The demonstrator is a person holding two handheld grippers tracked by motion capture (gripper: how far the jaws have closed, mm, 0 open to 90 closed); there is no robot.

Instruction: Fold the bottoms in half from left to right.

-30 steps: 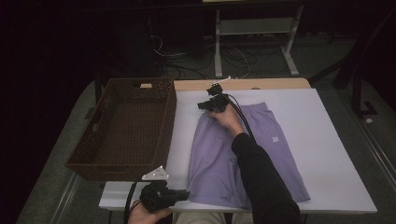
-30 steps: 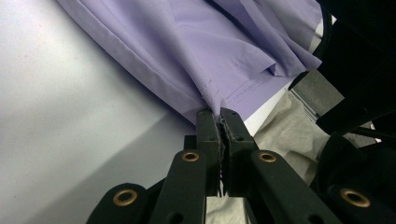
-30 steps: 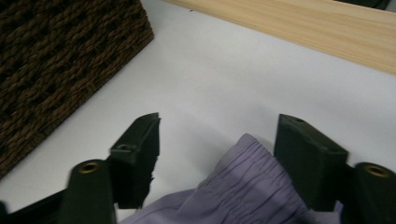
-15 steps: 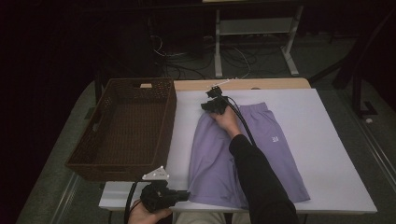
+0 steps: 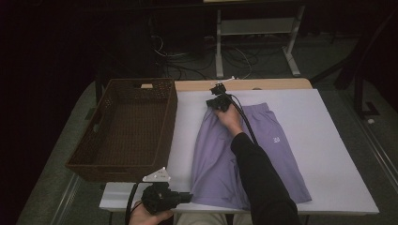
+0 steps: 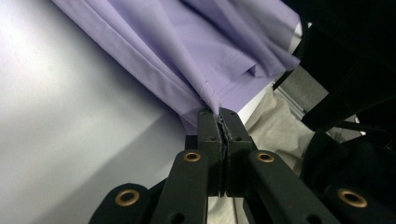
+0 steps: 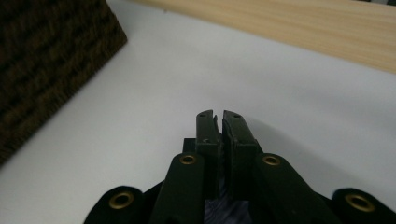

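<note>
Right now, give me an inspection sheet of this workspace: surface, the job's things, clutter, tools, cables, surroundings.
Surface: white table top with a bare wooden strip along its far edge.
Job's things: purple shorts spread flat on the table; brown wicker basket beside them on the left, nothing seen inside.
Clutter: nothing seen.
Tools: left tool shut on the near hem corner of the shorts; right tool at the far waistband, its jaws just closed, with purple cloth between them near their base.
Cables: a black cable trails from the right tool over the shorts.
Surroundings: dark room, grey floor, white desk frame and loose wires behind the table.
</note>
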